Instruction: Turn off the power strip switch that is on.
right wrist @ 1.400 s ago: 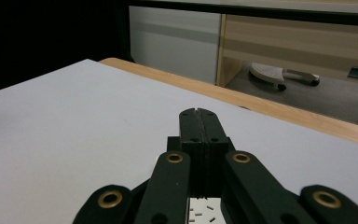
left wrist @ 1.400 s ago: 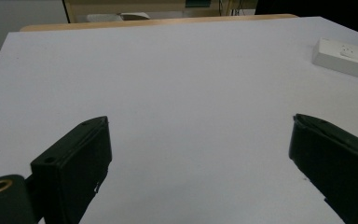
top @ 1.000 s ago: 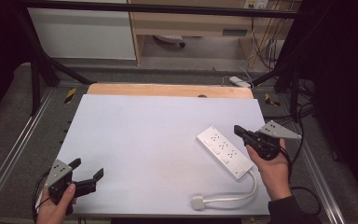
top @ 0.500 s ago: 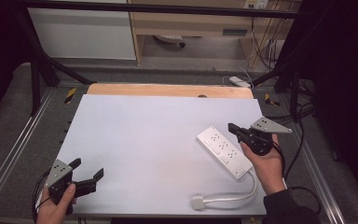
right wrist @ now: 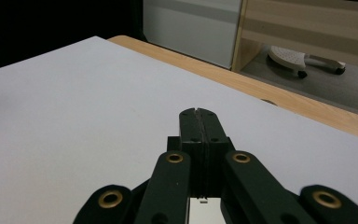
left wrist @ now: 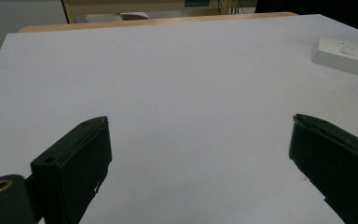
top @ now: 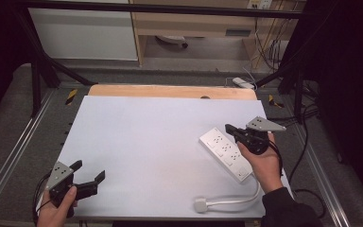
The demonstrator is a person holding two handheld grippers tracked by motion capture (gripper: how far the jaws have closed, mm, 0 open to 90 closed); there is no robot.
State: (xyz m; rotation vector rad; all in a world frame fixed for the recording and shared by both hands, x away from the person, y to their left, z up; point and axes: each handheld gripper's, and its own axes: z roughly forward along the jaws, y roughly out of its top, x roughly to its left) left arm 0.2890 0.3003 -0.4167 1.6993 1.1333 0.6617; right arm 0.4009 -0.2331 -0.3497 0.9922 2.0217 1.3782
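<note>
At the near left corner of the worktop [top: 160, 142], the left gripper [top: 90, 179] is hovering with its fingers [left wrist: 74, 163] spreading wide around bare surface. A white plug [top: 200, 205] is lying by the near edge, its cable [top: 236, 198] curving up to the white power strip [top: 225, 152] near the right edge. The right gripper [top: 229, 128] is hanging over the strip's far end with its fingers [right wrist: 198, 126] pressing together on nothing.

Both handheld black two-jaw grippers, left [top: 89, 180] and right [top: 230, 128], are wearing grey three-cornered plates on top and showing brass-ringed screw holes along the linkage arms. Black cables are trailing toward 6 o'clock, and a dark long sleeve [top: 290, 210] is covering the right forearm.
</note>
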